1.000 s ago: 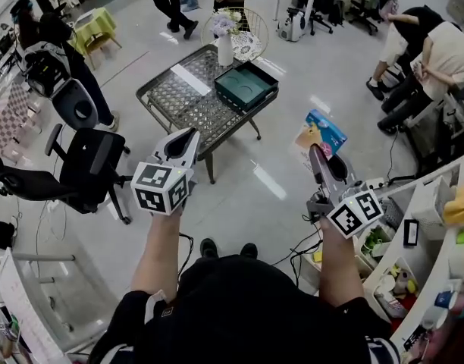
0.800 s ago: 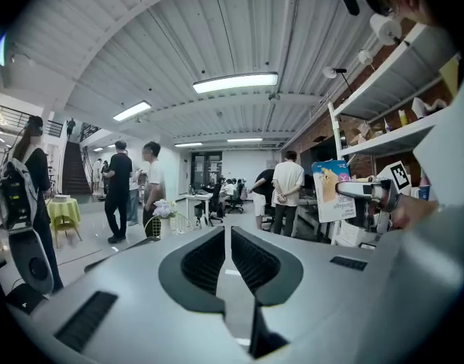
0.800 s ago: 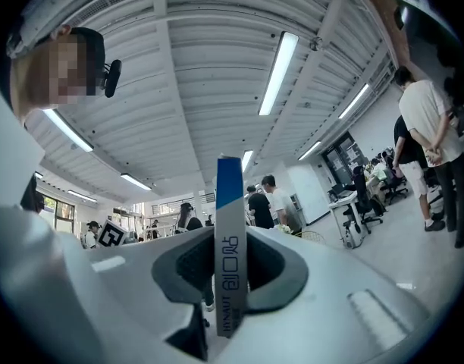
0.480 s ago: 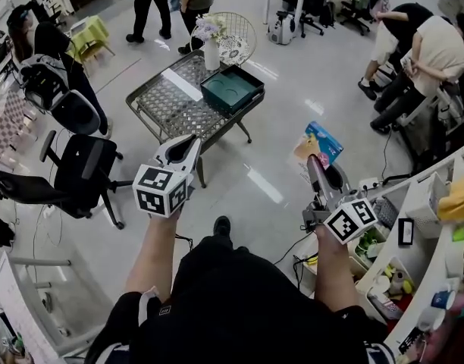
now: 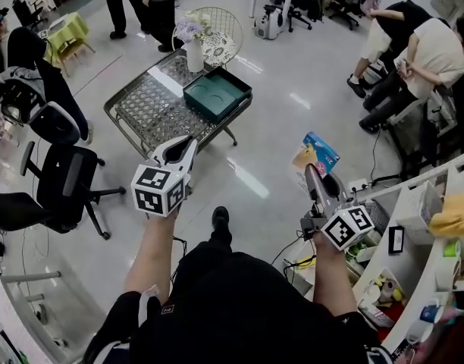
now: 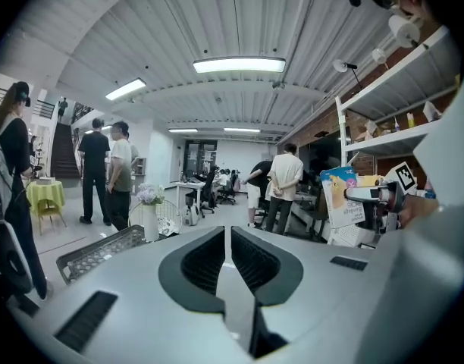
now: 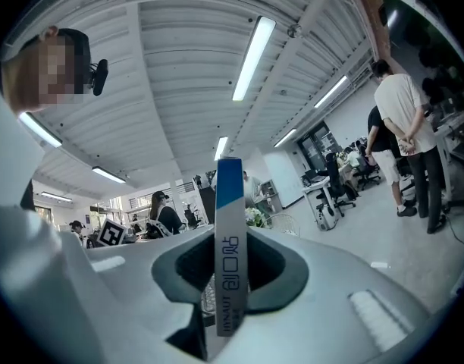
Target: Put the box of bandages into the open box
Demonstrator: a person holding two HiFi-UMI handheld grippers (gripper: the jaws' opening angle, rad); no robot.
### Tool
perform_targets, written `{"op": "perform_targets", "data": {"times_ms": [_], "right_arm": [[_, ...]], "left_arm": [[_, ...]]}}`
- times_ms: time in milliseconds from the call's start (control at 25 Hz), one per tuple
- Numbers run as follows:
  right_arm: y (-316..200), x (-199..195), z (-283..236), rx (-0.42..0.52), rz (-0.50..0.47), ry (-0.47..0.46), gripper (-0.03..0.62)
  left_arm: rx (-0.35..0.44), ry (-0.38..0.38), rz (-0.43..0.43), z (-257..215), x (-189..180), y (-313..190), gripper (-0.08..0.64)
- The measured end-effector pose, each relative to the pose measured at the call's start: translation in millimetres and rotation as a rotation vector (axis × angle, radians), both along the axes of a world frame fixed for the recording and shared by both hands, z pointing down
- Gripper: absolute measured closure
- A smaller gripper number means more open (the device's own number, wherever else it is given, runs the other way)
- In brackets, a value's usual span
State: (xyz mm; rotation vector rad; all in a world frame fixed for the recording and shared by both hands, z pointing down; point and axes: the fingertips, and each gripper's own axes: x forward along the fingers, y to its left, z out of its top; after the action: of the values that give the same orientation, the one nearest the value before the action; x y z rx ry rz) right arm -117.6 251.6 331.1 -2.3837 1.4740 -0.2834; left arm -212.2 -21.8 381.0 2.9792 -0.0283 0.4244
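My right gripper (image 5: 311,170) is shut on the box of bandages (image 5: 318,150), a blue and orange carton held upright above the floor. In the right gripper view the box's narrow edge (image 7: 229,196) stands between the two pads (image 7: 188,268). The open box (image 5: 217,95) is dark green and lies on the right end of a metal mesh table (image 5: 145,105), well ahead of both grippers. My left gripper (image 5: 183,149) hangs shut and empty to the left, pointing toward the table. The left gripper view shows the jaws (image 6: 227,230) together, with the bandage box (image 6: 340,199) off to the right.
A white vase of flowers (image 5: 192,49) stands on the table's far end, beside a round wire chair (image 5: 221,32). Black office chairs (image 5: 61,180) are at the left. People stand at the back and sit at the right. Cluttered shelves (image 5: 429,233) run along my right.
The table and the green box have drifted left in the head view as the person steps forward. Both grippers keep their places in the view, and the bandage box stays gripped.
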Motion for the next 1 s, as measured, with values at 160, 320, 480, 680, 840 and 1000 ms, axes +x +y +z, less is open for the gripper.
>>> {"op": "perform_targets", "data": {"times_ms": [160,320,480,680,840,1000], "right_arm": [[-42,41,14,-0.044,-0.011,-0.021,0.505],[-95,75,23,-0.084,-0.055,-0.036,0.505],[-149,98,22,-0.113,-0.110,-0.039,0.503],[-199,115,19,-0.115,-0.168,-0.035,0.503],[-219,131,24,-0.112,-0.196,-0.051,0.503],[-235,152,24,-0.095,-0.234,-0.072,0.503]], "left_arm": [[-0.020,-0.005,0.008,12,45,-33,0.529],[-0.037,0.000,0.000,17,86,-74,0.529],[-0.049,0.015,-0.017,14,114,-113,0.528],[-0.063,0.021,-0.047,16,131,-149,0.529],[-0.064,0.012,-0.069,18,137,-161,0.529],[-0.069,-0.002,-0.099,19,145,-169,0.529]]}}
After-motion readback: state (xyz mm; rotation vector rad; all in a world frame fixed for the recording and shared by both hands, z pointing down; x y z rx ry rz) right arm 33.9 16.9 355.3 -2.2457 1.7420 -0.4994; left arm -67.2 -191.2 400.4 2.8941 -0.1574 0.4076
